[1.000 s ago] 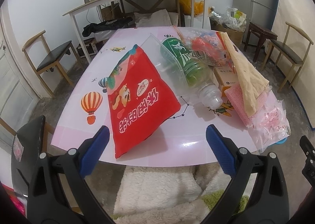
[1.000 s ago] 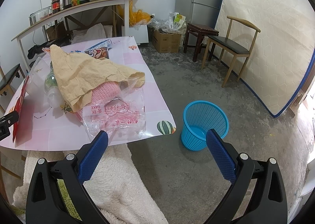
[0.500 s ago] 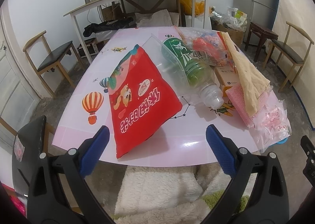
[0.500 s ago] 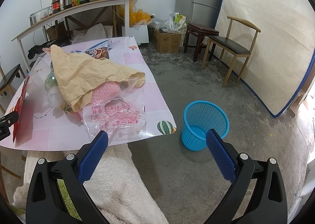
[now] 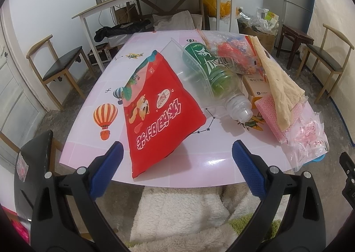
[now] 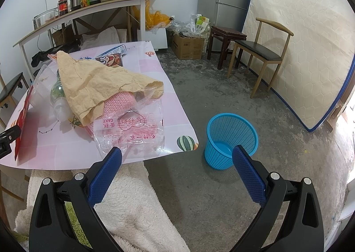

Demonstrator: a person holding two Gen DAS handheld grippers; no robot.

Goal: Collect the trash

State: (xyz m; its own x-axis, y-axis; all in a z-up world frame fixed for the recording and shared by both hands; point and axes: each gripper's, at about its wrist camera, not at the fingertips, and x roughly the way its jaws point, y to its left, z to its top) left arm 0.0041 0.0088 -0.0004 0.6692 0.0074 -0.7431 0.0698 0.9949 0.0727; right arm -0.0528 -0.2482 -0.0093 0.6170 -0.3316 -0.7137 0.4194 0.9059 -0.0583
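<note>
1. Left gripper [image 5: 177,163]: I hold it spread wide and empty, hovering off the near edge of the pink table [image 5: 95,88], facing the red snack bag [image 5: 159,112].
2. Right gripper [image 6: 176,166]: I keep it equally wide apart, nothing between its blue pads [image 6: 105,176].
3. Trash on the table: green-labelled plastic bottle [image 5: 219,79] on its side; crumpled brown paper [image 6: 93,83] over a pink net sleeve [image 6: 117,103]; clear cake wrapper [image 6: 133,130] at the near edge; what may be a small carton [image 5: 257,90], mostly hidden.
4. Blue mesh basket [image 6: 230,139]: stands on the floor beside the table's corner.
</note>
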